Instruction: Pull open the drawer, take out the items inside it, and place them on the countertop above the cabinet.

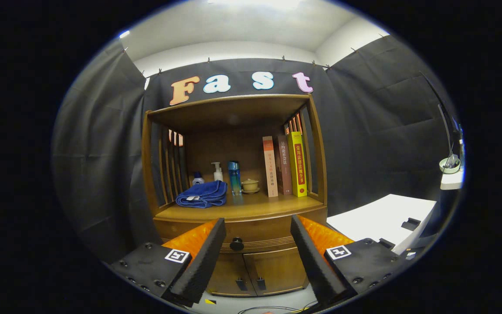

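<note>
A wooden cabinet [242,218] stands ahead against the booth's wall. Its drawer [255,239] is closed, with a dark round knob [236,244] on its front. My gripper [257,229] is open, some way back from the cabinet, and nothing is held. The knob shows in the gap between the two fingers, nearer the left one. The countertop [251,206] above the drawer carries a folded blue towel [203,194], a small bottle [197,178], a pump bottle [218,172], a blue bottle [234,177], a small lidded pot [249,185] and three upright books [285,165].
Two small doors [255,272] with dark handles sit below the drawer. A white table [381,220] stands to the right of the cabinet with dark objects on its near edge. Slatted sides and a top board enclose the countertop shelf.
</note>
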A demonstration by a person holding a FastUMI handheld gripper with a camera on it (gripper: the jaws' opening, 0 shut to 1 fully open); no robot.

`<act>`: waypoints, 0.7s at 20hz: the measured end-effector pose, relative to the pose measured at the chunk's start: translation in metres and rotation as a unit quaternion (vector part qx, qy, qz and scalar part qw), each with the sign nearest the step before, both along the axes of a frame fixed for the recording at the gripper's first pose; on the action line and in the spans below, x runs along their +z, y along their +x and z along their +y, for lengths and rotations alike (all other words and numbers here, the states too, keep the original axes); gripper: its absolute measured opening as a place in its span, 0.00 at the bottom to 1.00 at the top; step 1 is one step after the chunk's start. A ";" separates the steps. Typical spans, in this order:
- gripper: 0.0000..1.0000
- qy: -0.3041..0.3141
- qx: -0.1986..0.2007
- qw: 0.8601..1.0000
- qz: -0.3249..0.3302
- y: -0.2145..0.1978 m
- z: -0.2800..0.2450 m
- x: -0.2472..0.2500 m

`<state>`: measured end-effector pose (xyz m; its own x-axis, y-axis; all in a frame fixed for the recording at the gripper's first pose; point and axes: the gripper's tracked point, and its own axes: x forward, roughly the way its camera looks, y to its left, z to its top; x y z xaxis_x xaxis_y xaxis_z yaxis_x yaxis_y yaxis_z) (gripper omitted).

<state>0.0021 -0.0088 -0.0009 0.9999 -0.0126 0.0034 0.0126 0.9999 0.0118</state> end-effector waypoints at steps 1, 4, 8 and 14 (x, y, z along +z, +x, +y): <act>0.98 -0.002 -0.001 1.000 -0.001 -0.001 -0.001 0.001; 0.98 0.000 0.000 1.000 -0.001 -0.001 0.000 0.000; 0.98 0.001 0.001 1.000 -0.013 0.000 0.002 0.001; 0.98 -0.001 0.014 0.999 -0.043 0.021 0.024 -0.015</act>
